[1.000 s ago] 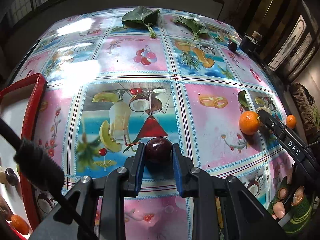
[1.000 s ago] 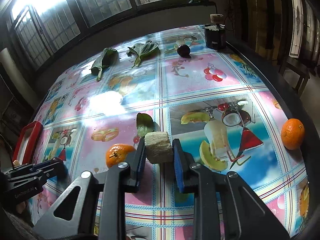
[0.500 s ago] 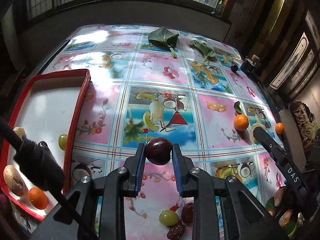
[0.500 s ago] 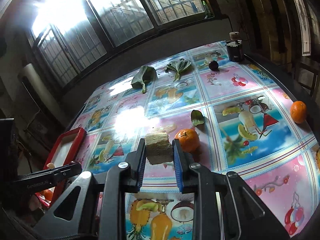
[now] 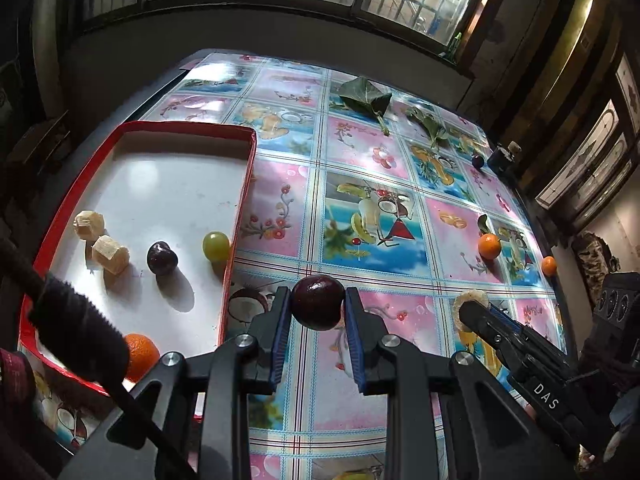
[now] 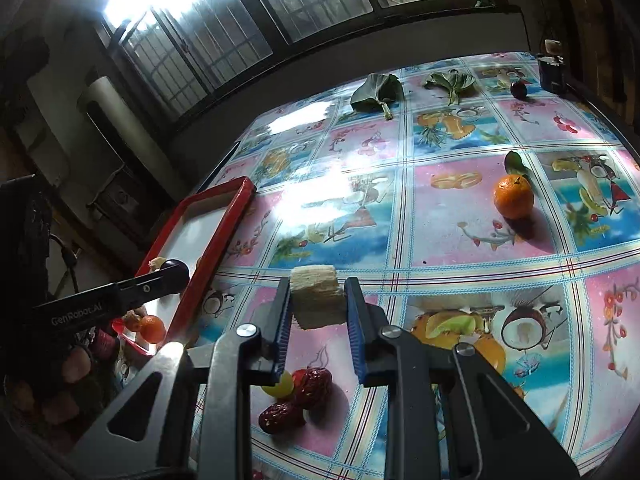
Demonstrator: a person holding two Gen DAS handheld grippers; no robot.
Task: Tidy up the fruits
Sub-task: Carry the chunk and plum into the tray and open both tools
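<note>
The left gripper [image 5: 316, 310] has its jaws clamped on a dark plum [image 5: 317, 302], held above the worktop [image 5: 372, 184]; the red tray [image 5: 240, 200] lies at ten o'clock. The right gripper [image 6: 318, 304] pinches a pale sugarcane chunk [image 6: 317, 296], with an orange [image 6: 513, 196] at two o'clock and red dates [image 6: 296, 400] below.

in the left wrist view the tray [image 5: 240, 216] sits at nine o'clock on the table [image 5: 400, 184], holding a grape [image 5: 216, 245], a plum [image 5: 161, 257] and two chunks [image 5: 110, 254]; an orange [image 5: 489, 246] lies at three o'clock, leaves [image 5: 368, 98] at twelve.
</note>
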